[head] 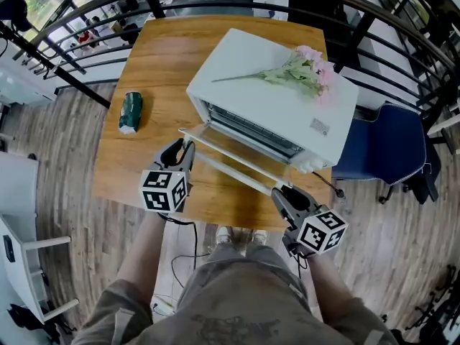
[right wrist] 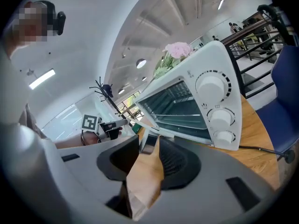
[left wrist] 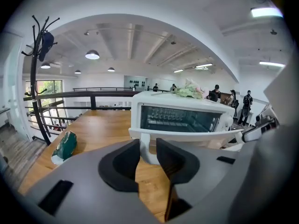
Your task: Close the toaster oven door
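A white toaster oven (head: 287, 103) is seen on a wooden desk (head: 162, 56), with its door (head: 230, 160) let down. Pink flowers (head: 305, 70) are laid across its top. The left gripper (head: 183, 148) is held at the door's left corner, the right gripper (head: 277, 191) at its right end. A green packet (head: 131, 112) is left on the desk, well apart. A blue chair (head: 381, 146) is set beside the desk.

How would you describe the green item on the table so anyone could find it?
Start at the wooden table, which holds a white toaster oven with flowers on top. Left of the oven, alone on bare wood, lies a small packet: the only dark green thing, with a white end.
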### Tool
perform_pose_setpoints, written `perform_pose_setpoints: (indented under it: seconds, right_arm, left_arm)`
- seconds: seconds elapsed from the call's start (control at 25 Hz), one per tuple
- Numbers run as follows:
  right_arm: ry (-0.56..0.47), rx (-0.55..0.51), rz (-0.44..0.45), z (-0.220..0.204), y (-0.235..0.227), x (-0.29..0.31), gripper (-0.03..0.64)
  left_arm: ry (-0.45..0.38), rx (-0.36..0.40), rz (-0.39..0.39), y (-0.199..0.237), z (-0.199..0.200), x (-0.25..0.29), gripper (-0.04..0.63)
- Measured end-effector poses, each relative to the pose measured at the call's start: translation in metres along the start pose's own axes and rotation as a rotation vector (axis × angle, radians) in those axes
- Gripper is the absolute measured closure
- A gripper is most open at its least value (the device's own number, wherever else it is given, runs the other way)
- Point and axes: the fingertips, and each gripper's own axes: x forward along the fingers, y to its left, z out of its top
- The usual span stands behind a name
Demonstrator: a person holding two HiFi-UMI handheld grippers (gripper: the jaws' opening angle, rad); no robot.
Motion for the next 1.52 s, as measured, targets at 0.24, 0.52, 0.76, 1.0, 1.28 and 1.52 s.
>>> perform_pose_setpoints:
  seconds: [0.24,0.52,0.76,1.0,1.28,1.52]
  right_arm:
    - [-0.05,0.014,-0.011,0.042,-0.01,0.001,0.466]
    - [-0.122,0.079,-0.038,0.075,-0.025,0.004,0.472]
    - [-0.147,0.06,-0.069,0.086,-0.027,0.006,0.489]
    - [-0.162,-0.016,-0.076,0.099,-0.017,-0.006,0.474]
    - [-0.183,-0.266,-0.038,0.133,0.037,-0.025,0.489]
    - [-0.303,-0.4,-0.002,0.184,0.096,-0.058,0.527]
  left_arm:
    - [-0.05,0.017,0.002,-0.005,0.039,0.021,0.468]
    - [-0.078,0.038,0.023,-0.008,0.066,0.044,0.468]
    - [-0.084,0.044,0.032,-0.007,0.075,0.053,0.468]
    - [-0.115,0.177,0.06,-0.025,0.086,0.035,0.494]
    - [-0.185,0.192,0.002,-0.043,0.123,-0.015,0.494]
    - [-0.293,0.178,-0.04,-0.05,0.167,-0.066,0.505]
